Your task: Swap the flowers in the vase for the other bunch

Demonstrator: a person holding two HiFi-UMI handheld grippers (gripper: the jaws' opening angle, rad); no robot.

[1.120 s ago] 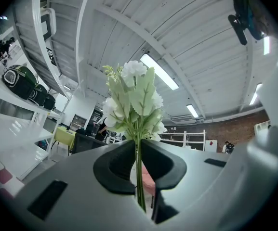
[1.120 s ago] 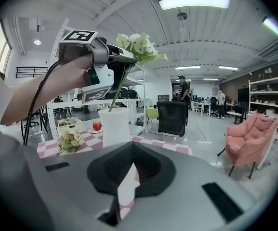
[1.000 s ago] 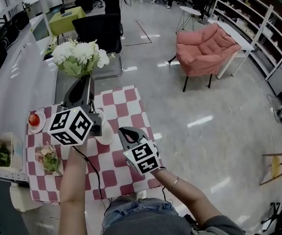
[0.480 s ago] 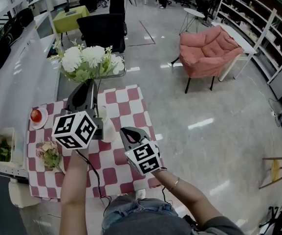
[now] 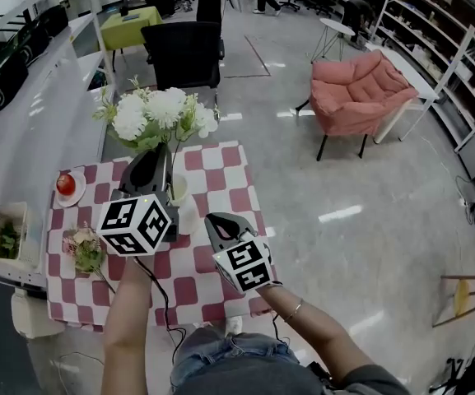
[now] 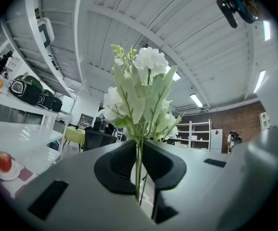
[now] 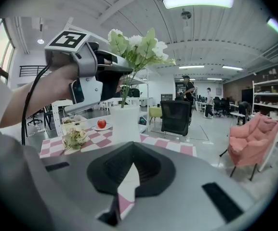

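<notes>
Exchange step: my left claw (image 6: pixel 139 146) clamps stems of the white bunch (image 5: pixel 161 113) at the vase (image 7: pixel 125 121), right claw (image 7: pixel 134 163) closed, empty; next likely needs straight vertical travel.

The right tool (image 7: pixel 133 146) has its jaws meeting at the tips, with nothing between them. Beyond it, the left tool (image 7: pixel 124 78) clamps the stems of the white flowers (image 7: pixel 138 44). Their ends seem to reach into the white vase (image 7: pixel 125 124) on the checked desk (image 7: pixel 172 147). The other bunch (image 7: pixel 75 136) lies to the vase's left.
</notes>
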